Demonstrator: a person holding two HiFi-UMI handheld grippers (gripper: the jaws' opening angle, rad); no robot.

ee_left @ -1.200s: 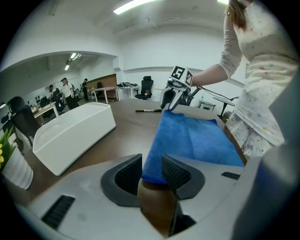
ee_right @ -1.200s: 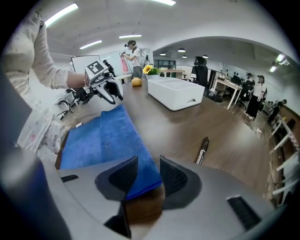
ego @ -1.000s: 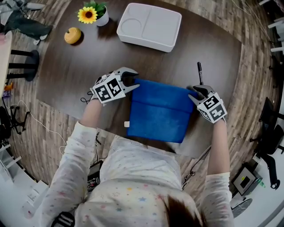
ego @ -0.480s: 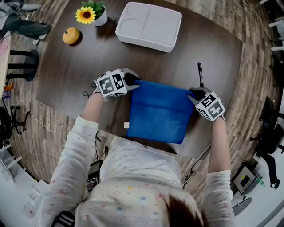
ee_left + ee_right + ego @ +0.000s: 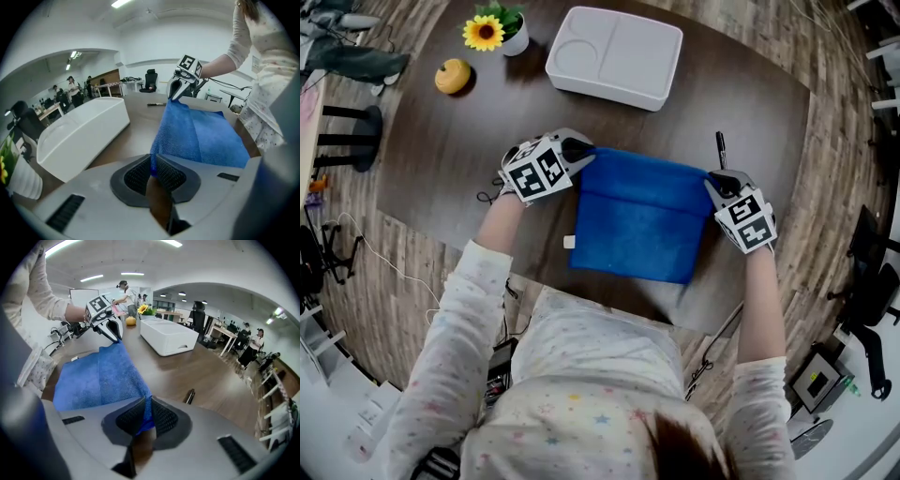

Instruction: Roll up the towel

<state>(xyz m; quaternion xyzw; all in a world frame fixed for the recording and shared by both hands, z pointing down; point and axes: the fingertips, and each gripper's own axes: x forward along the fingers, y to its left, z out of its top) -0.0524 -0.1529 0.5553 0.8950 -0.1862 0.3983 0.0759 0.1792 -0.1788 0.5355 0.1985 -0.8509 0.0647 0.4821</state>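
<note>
Grippers both gripping the blue towel (image 5: 637, 220). Left gripper (image 5: 151, 169): having just been closing, now pinching the towel's far left corner, with cloth squeezed between the ribbed pads. Right gripper (image 5: 144, 416): clamping the far right corner likewise, nearly together on the fabric. Both tilting steeply downward, showing their marker cubes upward in the head view, and reaching out on forearms from the near side along the towel's two sides. Towel: lying folded on the dark counter (image 5: 469, 141) toward its near edge, stretching between the two grips.
</note>
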